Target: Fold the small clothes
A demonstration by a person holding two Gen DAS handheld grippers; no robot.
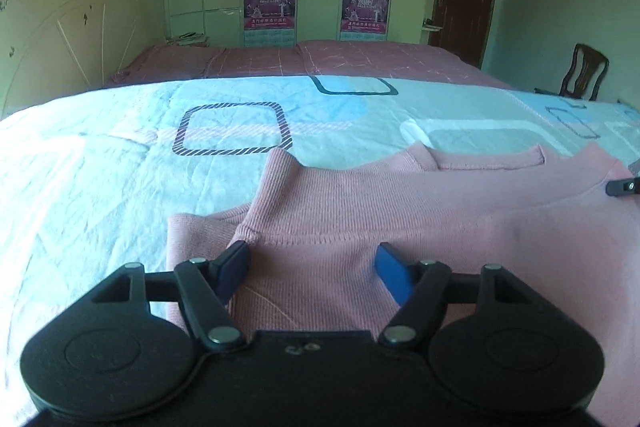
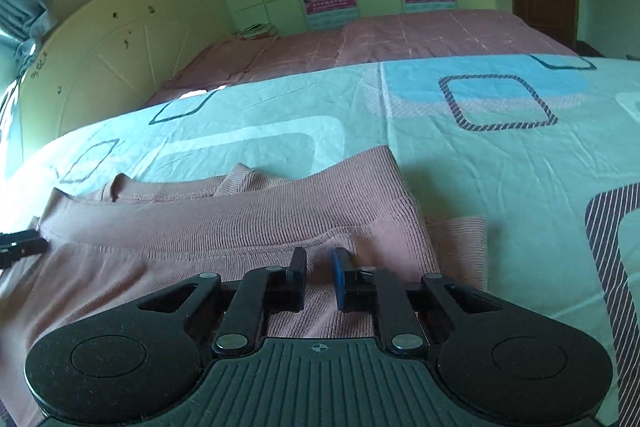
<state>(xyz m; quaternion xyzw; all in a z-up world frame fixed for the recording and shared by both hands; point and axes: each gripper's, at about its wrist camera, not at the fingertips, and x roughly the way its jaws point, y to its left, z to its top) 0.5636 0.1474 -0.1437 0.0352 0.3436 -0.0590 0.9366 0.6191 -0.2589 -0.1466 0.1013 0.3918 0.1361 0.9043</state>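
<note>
The pink sweater [image 1: 400, 219] lies spread on the bed, on a pale blue sheet [image 1: 100, 167] printed with rounded squares, toward the near edge of the bed rather than its far side. In the left wrist view its ribbed neckband [image 1: 488, 159] sits at the far side of the garment, and a sleeve [image 1: 276, 195] is folded over the body, its cuff ending just beside the left gripper's dark finger. The left gripper [image 1: 312, 267] hovers low over the knit with its jaws spread wide; the fabric shows plainly in the gap and neither pad presses on it. The tip of the other tool shows at the right edge of that view, resting at the sweater's far side. In the right wrist view the sweater [image 2: 240, 227] fills the lower left, with a ribbed band [image 2: 360, 195] doubled over across it and a strip of the sheet [image 2: 500, 167] bare to the right. The right gripper [image 2: 320, 267] sits over the knit with its jaws drawn close, only a narrow slit left between the black finger and the blue one; whether a pinch of cloth is caught in that slit cannot be told. Beyond the blue sheet a dusky pink cover [image 2: 400, 35] runs to the far edge, with a cream headboard [image 2: 112, 67] at the left end.
</note>
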